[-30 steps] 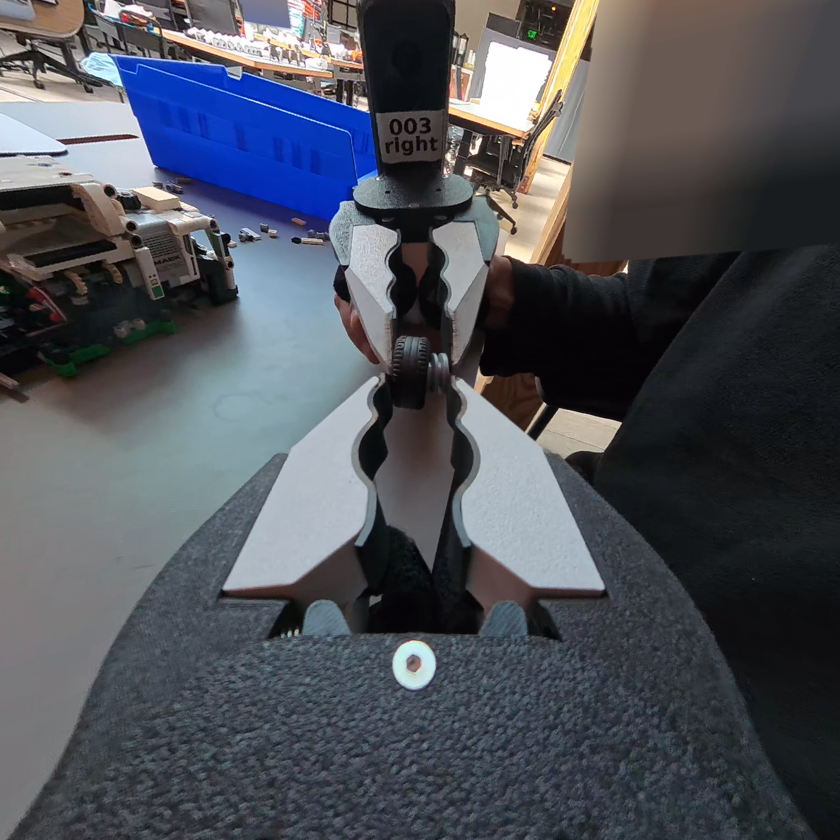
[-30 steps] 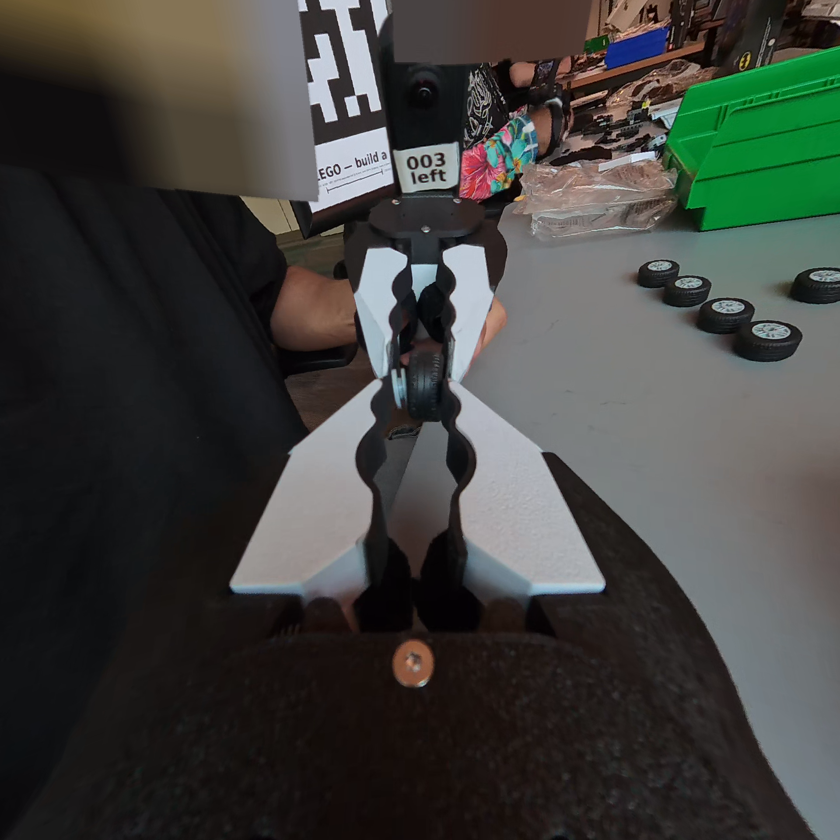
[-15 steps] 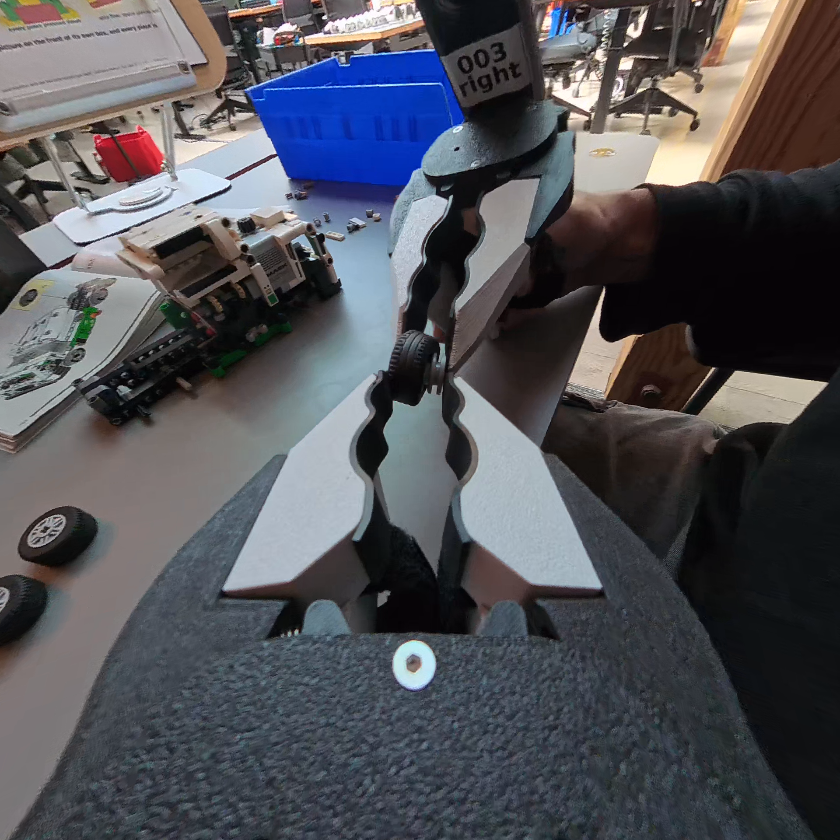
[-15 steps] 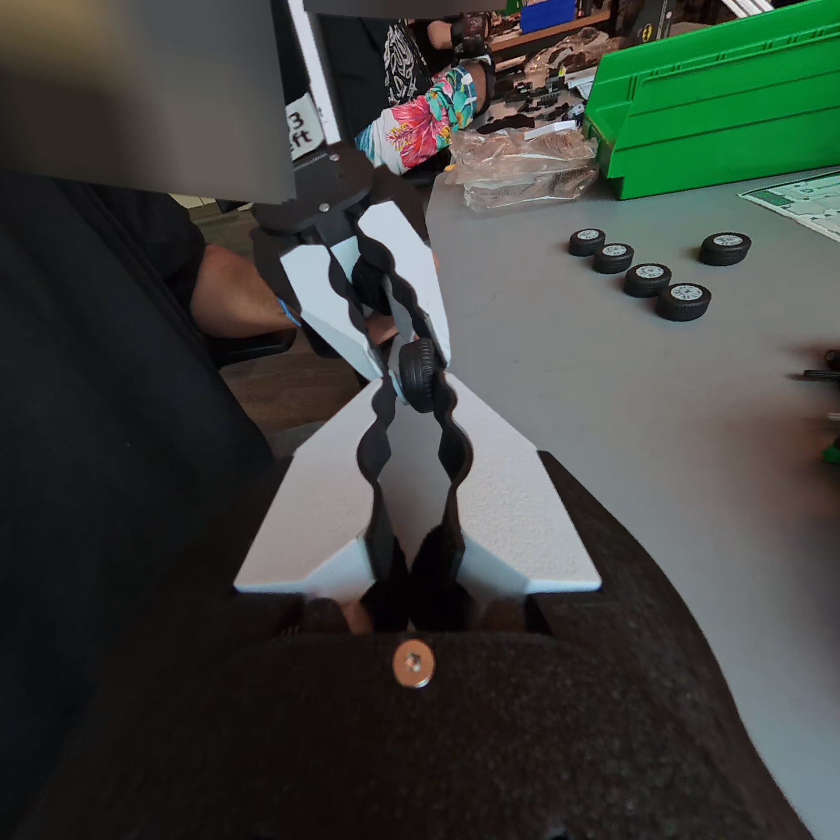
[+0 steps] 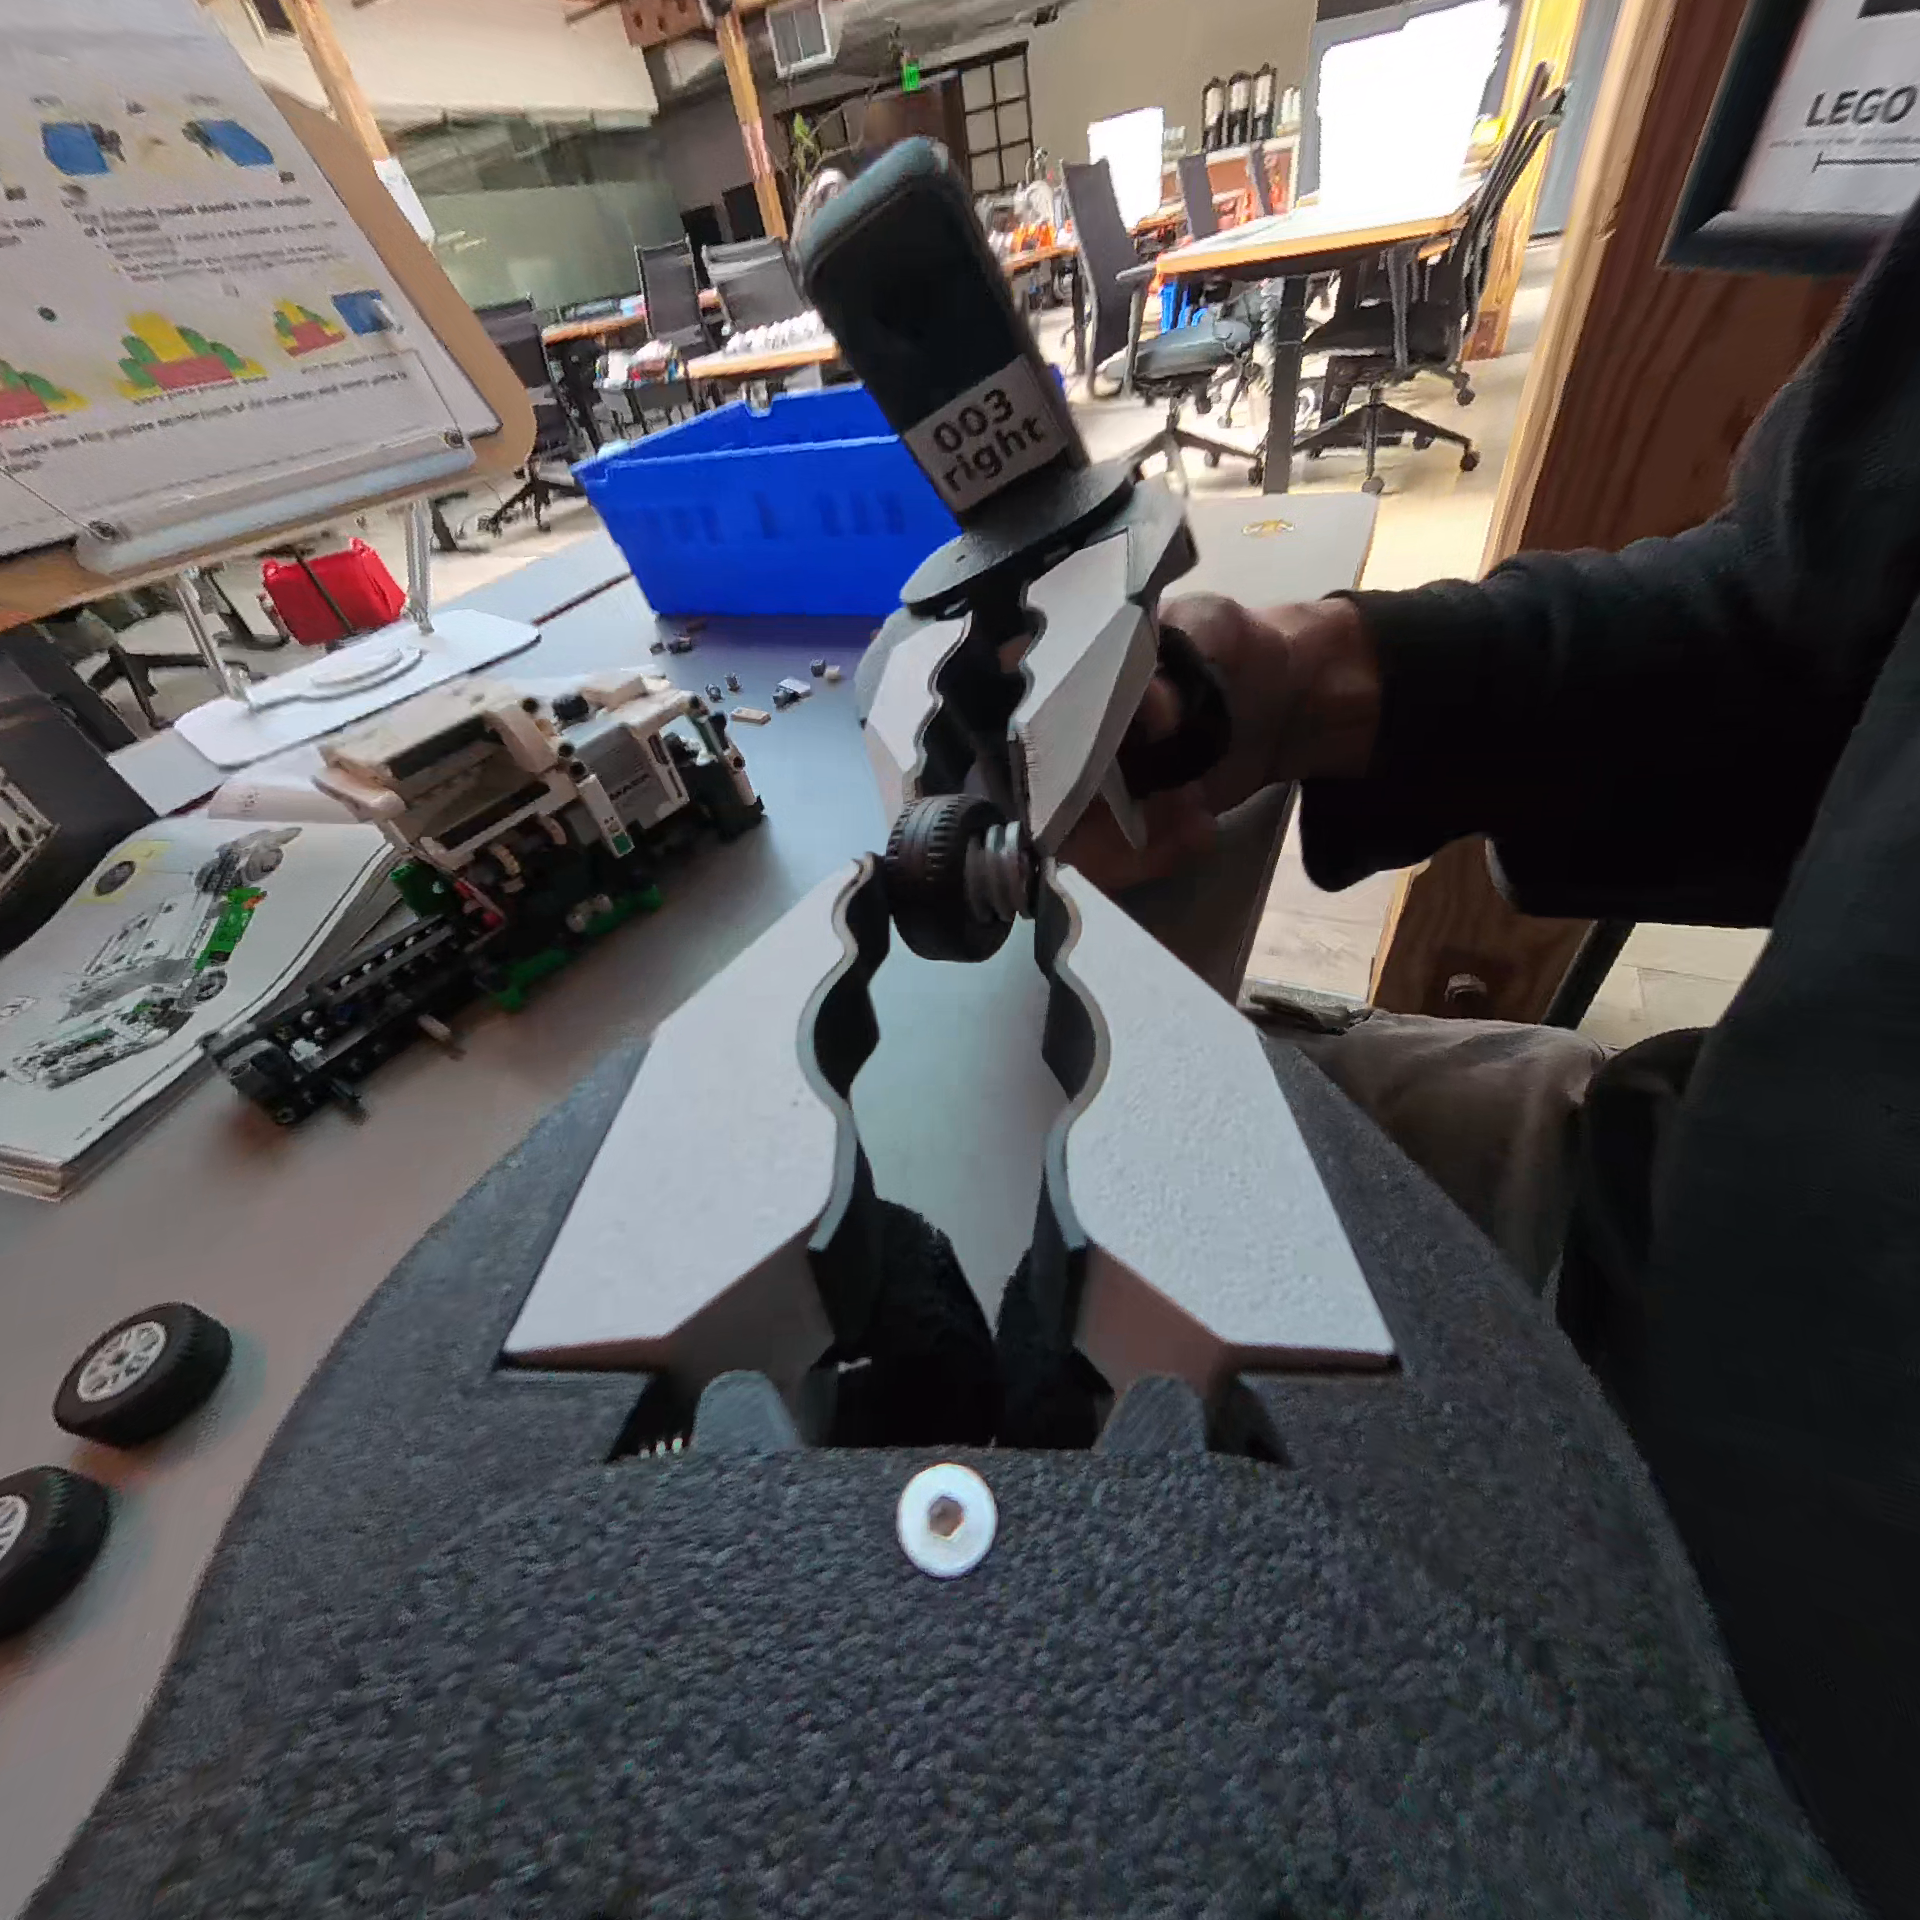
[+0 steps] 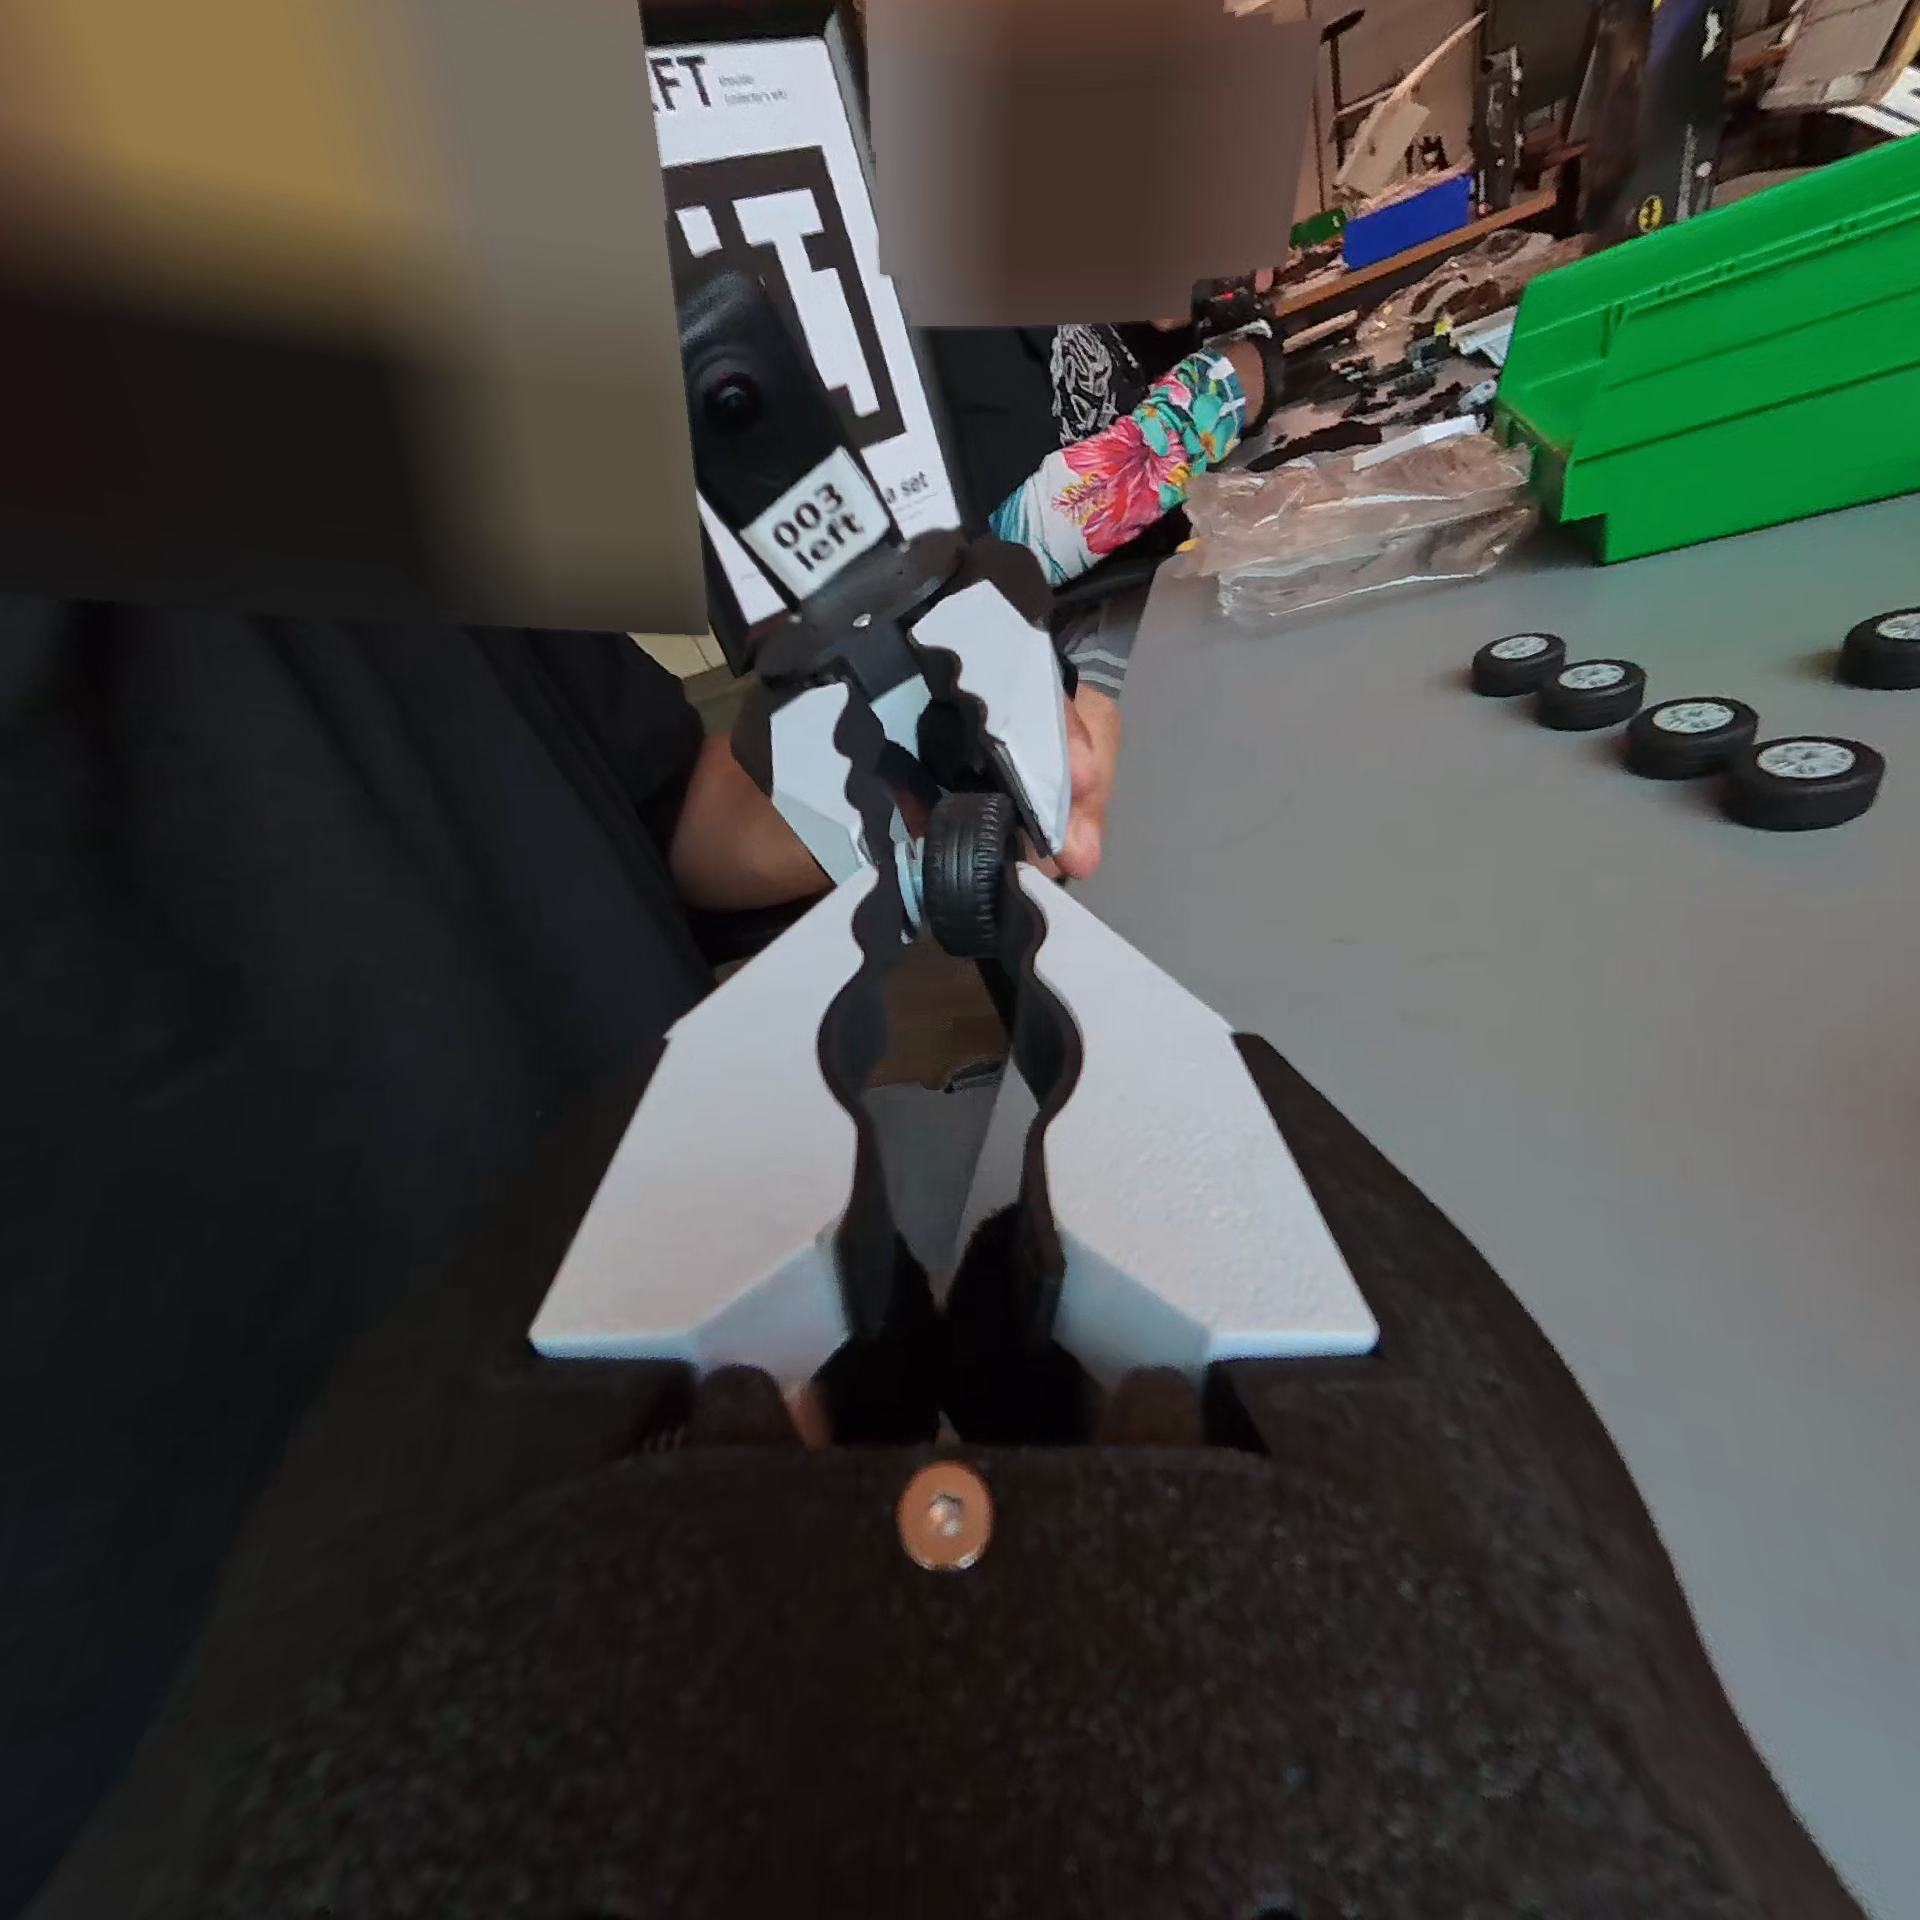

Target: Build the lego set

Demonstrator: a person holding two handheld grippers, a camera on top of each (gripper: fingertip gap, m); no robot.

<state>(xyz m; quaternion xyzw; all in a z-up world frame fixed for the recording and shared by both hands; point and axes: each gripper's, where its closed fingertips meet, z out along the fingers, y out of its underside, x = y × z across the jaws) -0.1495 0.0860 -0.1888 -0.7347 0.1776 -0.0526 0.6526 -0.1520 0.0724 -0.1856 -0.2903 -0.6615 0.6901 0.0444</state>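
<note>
A small wheel (image 5: 940,883), a black tyre with a grey hub sticking out one side, hangs in the air between both grippers' tips. My left gripper (image 5: 951,883) is closed on it from below. My right gripper (image 5: 1023,831) meets it tip to tip, tilted from above. In the right wrist view the right gripper (image 6: 951,894) is closed on the same wheel (image 6: 966,873), with the left gripper (image 6: 961,821) opposite. The part-built white truck model (image 5: 520,790) stands on the grey table (image 5: 312,1195) to the left, beside a black chassis (image 5: 343,1008).
An open instruction booklet (image 5: 135,966) and two loose wheels (image 5: 140,1371) lie at the left. A blue bin (image 5: 769,520), small loose pieces (image 5: 769,696) and a sheet on a stand (image 5: 208,260) are behind. Several wheels (image 6: 1683,738), plastic bags (image 6: 1351,530) and a green bin (image 6: 1714,395) show on the right. The tips of both grippers are at nearly the same place. Left tips and right tips are each some 20 cm from the part-built white truck model (image 5: 520,790).
Both grippers have swung together with the wheel still pinched between them, bringing more of the table into view. The right gripper now leans tilted instead of straight.
</note>
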